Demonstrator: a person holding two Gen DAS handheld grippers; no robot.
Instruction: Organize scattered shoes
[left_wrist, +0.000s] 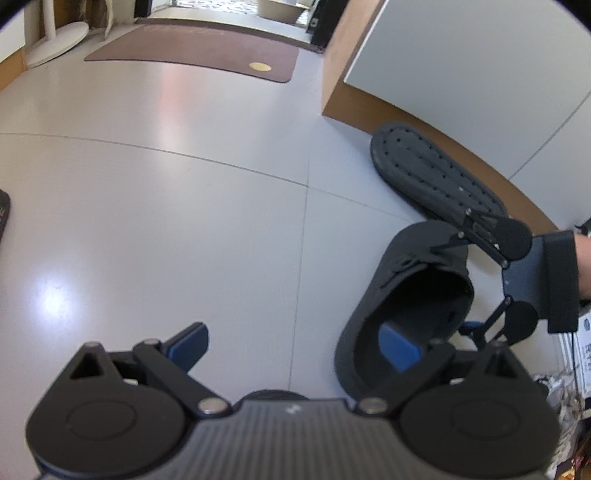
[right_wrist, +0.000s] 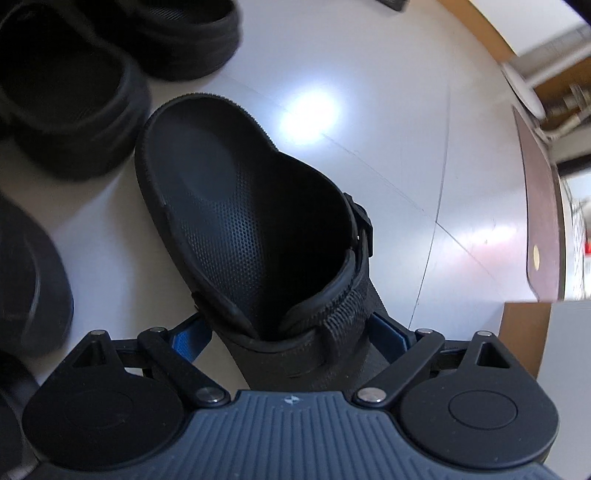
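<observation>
Seen only from the left wrist: an upturned shoe (left_wrist: 436, 177), dark grey sole dotted with small holes, lying against the wooden plinth (left_wrist: 369, 99) at the floor's edge. Beyond it, a brown mat (left_wrist: 192, 48) with a yellow disc.

Seen only from the right wrist: other black shoes (right_wrist: 66, 92) with chunky, rounded, matte foam shapes, crowded at the far left of the pale glossy floor (right_wrist: 388, 147).

In both views: the black clog (right_wrist: 251, 221) on open floor near the plinth. Pebbled footbed, smooth oval heel patch, woven strap with a buckle across the upper.

Right gripper (right_wrist: 290, 332) spread wide and clamped across the clog's upper at the strap, blue pads (right_wrist: 192, 336) tight against both sides. Cannot tell whether the sole touches the floor.

Left gripper (left_wrist: 295, 347) released, grasping nothing. One blue pad over bare floor, the other overlapping the clog's heel opening.
</observation>
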